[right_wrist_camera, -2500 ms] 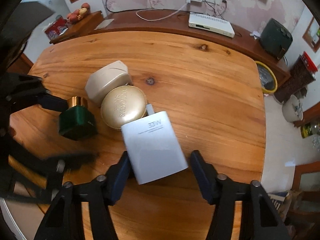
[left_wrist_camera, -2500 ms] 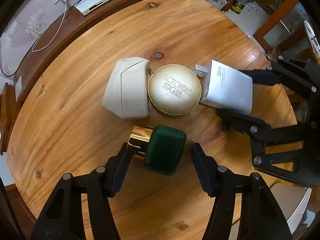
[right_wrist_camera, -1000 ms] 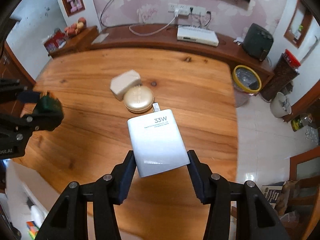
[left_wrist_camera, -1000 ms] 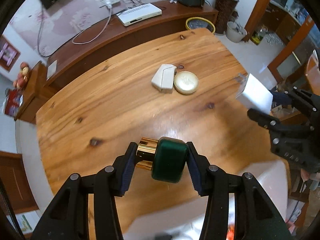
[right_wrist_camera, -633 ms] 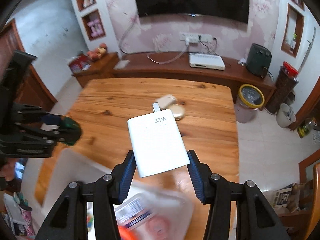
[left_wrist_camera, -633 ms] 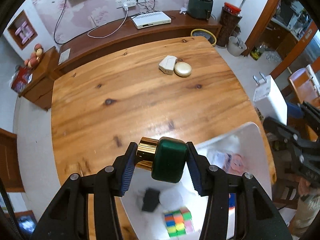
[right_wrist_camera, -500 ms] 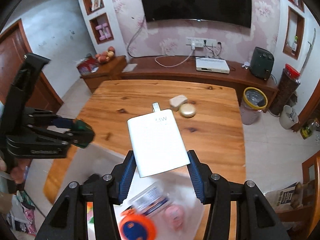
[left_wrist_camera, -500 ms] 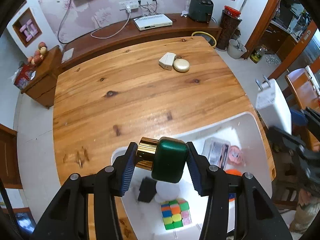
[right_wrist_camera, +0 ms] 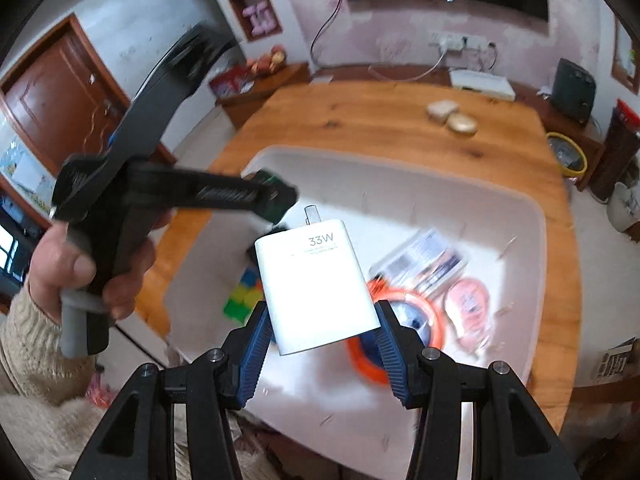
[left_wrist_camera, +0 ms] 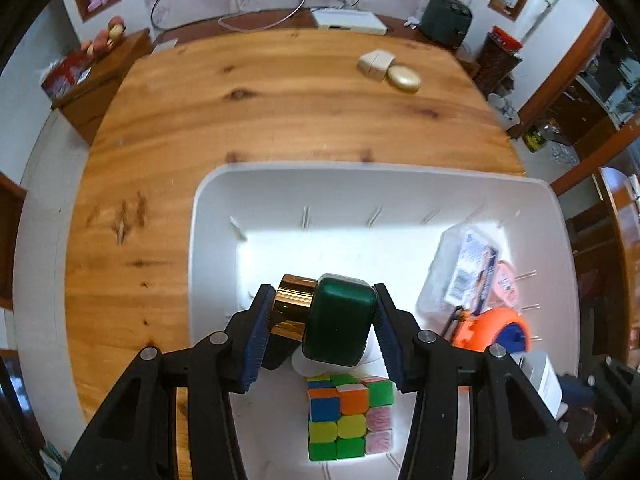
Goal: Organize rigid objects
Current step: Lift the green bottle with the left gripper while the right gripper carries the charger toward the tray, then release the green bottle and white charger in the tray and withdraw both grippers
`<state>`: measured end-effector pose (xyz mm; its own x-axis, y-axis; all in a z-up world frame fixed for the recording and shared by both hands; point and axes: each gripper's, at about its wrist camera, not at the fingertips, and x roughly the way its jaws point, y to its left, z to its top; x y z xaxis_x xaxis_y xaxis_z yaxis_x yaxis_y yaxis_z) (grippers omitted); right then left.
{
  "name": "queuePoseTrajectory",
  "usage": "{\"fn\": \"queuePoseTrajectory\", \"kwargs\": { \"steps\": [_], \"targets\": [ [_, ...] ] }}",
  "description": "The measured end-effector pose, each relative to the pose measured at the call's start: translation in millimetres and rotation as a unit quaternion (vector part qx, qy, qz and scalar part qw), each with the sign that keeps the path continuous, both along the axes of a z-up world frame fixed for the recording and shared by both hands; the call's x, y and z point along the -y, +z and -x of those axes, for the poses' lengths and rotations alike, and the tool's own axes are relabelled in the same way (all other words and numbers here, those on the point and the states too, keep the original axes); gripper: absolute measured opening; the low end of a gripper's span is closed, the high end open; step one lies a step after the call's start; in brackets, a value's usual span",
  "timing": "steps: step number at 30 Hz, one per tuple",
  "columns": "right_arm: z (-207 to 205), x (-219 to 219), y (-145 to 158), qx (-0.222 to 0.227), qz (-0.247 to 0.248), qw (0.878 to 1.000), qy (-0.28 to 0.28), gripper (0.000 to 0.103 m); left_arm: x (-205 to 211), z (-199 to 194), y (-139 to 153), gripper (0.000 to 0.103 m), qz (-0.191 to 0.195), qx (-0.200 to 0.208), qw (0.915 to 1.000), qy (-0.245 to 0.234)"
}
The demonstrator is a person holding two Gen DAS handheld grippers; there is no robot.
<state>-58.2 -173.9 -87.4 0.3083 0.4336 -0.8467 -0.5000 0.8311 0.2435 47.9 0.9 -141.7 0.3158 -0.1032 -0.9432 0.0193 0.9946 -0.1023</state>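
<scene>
The green bottle [left_wrist_camera: 339, 320], gold cap [left_wrist_camera: 291, 307] to the left, is clamped between the pads of the left tongs [left_wrist_camera: 320, 330] and hangs over the white bin [left_wrist_camera: 208, 200], above a colour cube [left_wrist_camera: 349, 416] and a dark item half hidden beneath it. The white charger [right_wrist_camera: 316, 284], marked 33W with its plug pointing away, is pinched at its lower end by the right tongs [right_wrist_camera: 318, 346], also above the bin, over an orange reel [right_wrist_camera: 400, 320] and a clear packet [right_wrist_camera: 424, 258]. Both loads look to be in the carry-and-drop step: over the bin, not yet let go. The next move, as I judge it, calls for lowering each piece toward a free patch of the bin floor, the middle looks bare, then spreading the pads so the things settle rather than tumble; the two tongs are close together, so they should keep apart. Out on the surface [left_wrist_camera: 280, 120], well apart from the bin, a beige case [left_wrist_camera: 374, 64] and a gold compact [left_wrist_camera: 405, 78] lie touching, left to fetch.
</scene>
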Motion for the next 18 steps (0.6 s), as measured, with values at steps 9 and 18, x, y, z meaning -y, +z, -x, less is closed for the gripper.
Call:
{"fn": "queuePoseTrajectory", "kwargs": {
  "steps": [9, 18],
  "targets": [
    [4.6, -13.0, -33.1, -0.042, 0.032, 0.998, 0.019, 0.052, 12.9, 11.4, -14.7, 0.052, -0.023, 0.007, 0.9995, -0.021],
    [3.8, -27.0, -65.9, -0.079, 0.083, 0.993, 0.020, 0.047, 12.5, 15.7, -17.1, 0.052, -0.034, 0.027, 0.9988, -0.023]
  ]
}}
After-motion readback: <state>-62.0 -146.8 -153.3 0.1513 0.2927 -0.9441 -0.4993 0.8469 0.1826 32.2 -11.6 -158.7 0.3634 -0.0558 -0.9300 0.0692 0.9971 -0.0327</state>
